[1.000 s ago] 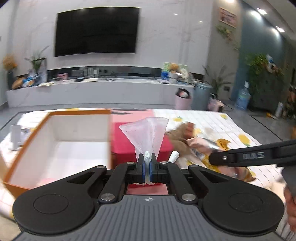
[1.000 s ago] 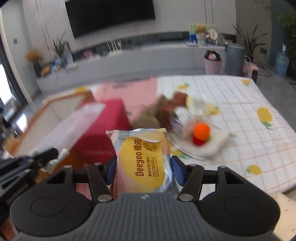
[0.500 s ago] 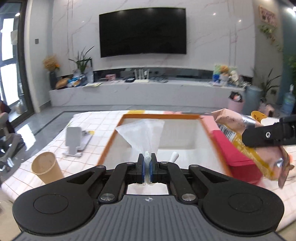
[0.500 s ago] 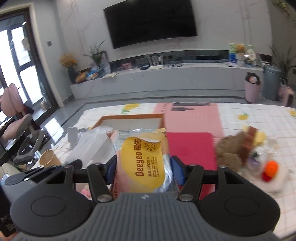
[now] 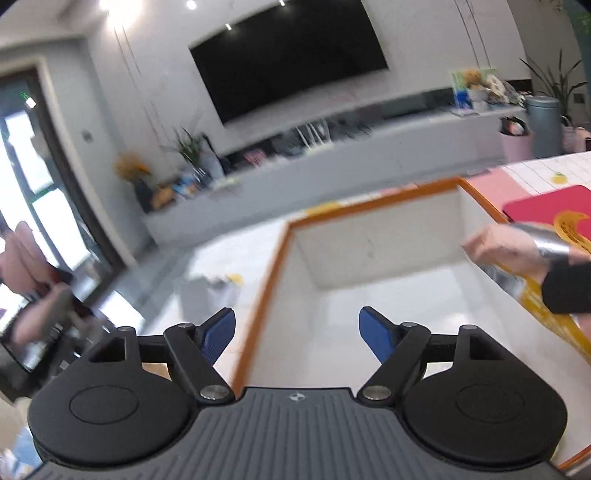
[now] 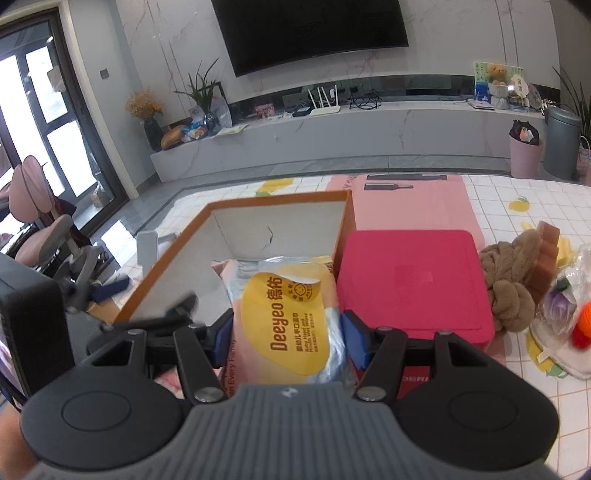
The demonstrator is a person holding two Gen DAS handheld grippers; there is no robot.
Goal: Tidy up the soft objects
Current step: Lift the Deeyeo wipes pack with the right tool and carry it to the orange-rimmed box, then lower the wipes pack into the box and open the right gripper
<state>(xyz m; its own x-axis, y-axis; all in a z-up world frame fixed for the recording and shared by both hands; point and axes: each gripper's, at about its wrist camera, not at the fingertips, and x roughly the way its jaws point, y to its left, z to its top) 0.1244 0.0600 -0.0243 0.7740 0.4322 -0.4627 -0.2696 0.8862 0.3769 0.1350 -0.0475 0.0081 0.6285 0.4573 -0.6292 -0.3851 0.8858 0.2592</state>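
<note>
Both views are brightly and evenly lit. Daylight is admitted through the glass door [image 6: 33,122] at the left of each frame, where it is blown out to white. Ceiling lights [image 5: 122,7] flare at the upper left of the left wrist view, which is smeared by motion blur. The right wrist view is sharp. Straight lines are bowed towards the edges by fisheye distortion.
</note>
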